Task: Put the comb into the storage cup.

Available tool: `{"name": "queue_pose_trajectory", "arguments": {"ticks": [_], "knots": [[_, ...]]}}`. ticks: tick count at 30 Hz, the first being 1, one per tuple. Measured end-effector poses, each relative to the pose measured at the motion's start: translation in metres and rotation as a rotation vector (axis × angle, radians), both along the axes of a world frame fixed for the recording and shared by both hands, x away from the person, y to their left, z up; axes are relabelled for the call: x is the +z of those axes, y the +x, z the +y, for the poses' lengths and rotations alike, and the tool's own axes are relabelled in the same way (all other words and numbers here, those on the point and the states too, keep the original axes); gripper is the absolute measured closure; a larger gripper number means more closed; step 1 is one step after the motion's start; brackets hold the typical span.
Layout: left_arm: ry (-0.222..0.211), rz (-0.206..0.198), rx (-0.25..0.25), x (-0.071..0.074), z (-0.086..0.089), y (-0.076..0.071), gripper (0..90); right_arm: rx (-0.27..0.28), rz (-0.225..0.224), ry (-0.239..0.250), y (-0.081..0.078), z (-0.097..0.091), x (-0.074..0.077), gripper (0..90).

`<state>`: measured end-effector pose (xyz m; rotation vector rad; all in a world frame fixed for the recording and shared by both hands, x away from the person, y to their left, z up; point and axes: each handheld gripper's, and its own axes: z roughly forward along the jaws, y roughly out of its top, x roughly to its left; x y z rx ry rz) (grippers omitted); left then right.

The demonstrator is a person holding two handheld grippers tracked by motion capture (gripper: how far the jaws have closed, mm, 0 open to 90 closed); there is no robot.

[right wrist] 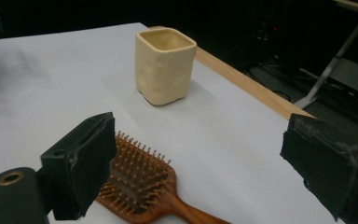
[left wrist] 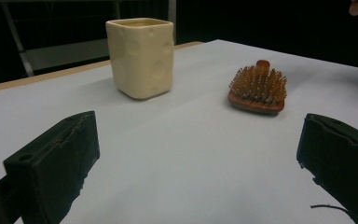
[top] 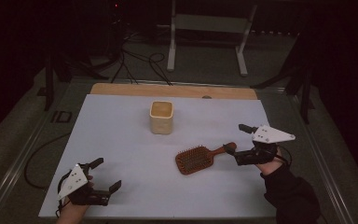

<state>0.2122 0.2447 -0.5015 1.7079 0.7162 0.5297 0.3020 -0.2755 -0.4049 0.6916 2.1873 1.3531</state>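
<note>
A cream square cup (top: 161, 116) stands upright at the middle back of the white sheet (top: 121, 140). A brown wooden hairbrush (top: 196, 158) lies bristles up in front of it, handle pointing right. My right gripper (top: 235, 138) is open at the end of the handle, and one jaw is close to the handle tip. In the right gripper view the brush (right wrist: 140, 182) lies low between the open jaws of the right gripper (right wrist: 205, 163), with the cup (right wrist: 164, 65) beyond. My left gripper (top: 106, 174) is open and empty at the near left corner. The left gripper view, from the left gripper (left wrist: 200, 144), faces the cup (left wrist: 142, 58) and brush (left wrist: 258, 88).
The table's wooden edge (top: 172, 90) shows beyond the sheet. Behind the table stand a white metal frame (top: 207, 28) and black cables on the floor (top: 140, 63). A cable (top: 37, 154) runs along the table's left side.
</note>
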Motion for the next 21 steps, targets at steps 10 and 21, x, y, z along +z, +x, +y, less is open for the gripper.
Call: {"name": "queue_pose_trajectory", "arguments": {"ticks": [10, 21], "knots": [[-0.001, -0.001, -0.001, 0.0, 0.0, 0.0, 0.0, -0.006, 0.041, -0.01, 0.027, 0.004, -0.008, 9.2], [-0.001, 0.0, -0.002, 0.0, 0.0, 0.0, 0.0, -0.041, 0.087, -0.035, 0.054, 0.005, -0.022, 13.3]]}}
